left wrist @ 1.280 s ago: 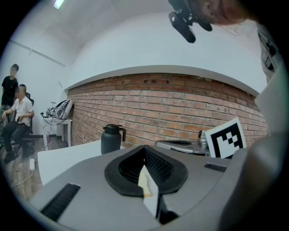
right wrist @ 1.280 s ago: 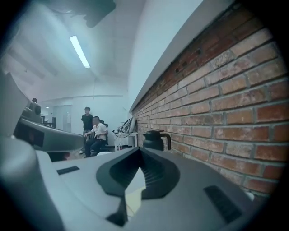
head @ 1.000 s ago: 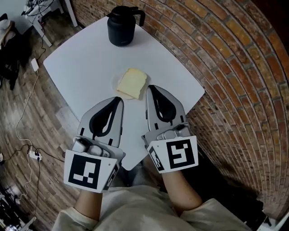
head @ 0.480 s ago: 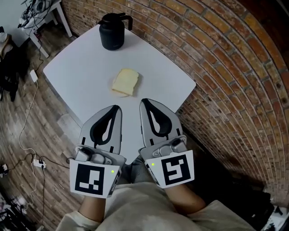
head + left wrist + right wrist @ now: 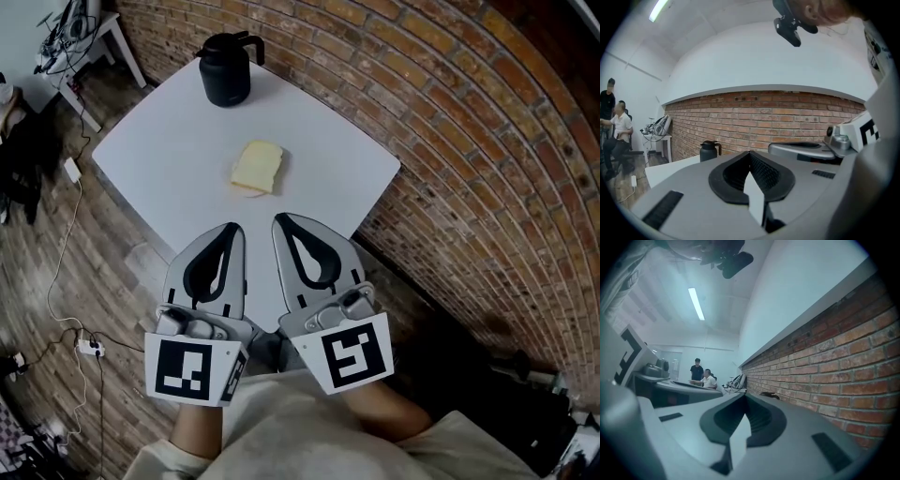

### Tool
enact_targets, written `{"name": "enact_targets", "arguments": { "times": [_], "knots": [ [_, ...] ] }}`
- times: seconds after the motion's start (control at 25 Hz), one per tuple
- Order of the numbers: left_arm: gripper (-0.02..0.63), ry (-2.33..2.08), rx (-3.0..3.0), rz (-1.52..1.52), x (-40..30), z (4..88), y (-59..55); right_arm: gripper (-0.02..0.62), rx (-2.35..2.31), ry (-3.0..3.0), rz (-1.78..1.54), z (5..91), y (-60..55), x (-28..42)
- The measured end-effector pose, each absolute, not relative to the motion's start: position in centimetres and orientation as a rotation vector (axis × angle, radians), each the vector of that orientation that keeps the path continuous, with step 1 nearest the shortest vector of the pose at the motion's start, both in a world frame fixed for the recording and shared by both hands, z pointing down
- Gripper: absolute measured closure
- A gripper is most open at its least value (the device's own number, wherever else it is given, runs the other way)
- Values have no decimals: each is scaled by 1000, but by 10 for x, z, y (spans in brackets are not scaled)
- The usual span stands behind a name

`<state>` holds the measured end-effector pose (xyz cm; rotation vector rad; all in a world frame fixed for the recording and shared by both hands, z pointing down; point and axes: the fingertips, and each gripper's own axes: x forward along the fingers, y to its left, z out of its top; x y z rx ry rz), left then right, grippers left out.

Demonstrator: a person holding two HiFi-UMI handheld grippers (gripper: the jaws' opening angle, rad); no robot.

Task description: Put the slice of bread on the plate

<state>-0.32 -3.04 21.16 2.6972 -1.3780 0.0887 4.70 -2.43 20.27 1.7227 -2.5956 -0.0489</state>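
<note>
Head view shows squarish pale bread slice [image 5: 257, 167] atop smooth white table [image 5: 169, 141].

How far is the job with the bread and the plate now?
Done, it seems: the slice of bread lies on the plate, whose rim shows beneath it. In hand: nothing; the left claw and right claw are shut and empty, apart from the bread. Left: apparently nothing.
</note>
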Motion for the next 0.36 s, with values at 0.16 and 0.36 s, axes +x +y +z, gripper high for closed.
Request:
{"name": "enact_targets", "arguments": {
  "times": [0.16, 0.36],
  "knots": [
    [595, -1360, 2695, 84, -6, 215, -23, 589, 1718, -2565, -39, 209, -11, 45],
    [595, -1339, 2716, 74, -11, 215, -17, 589, 1731, -2540, -33, 212, -4, 37]
  ]
}}
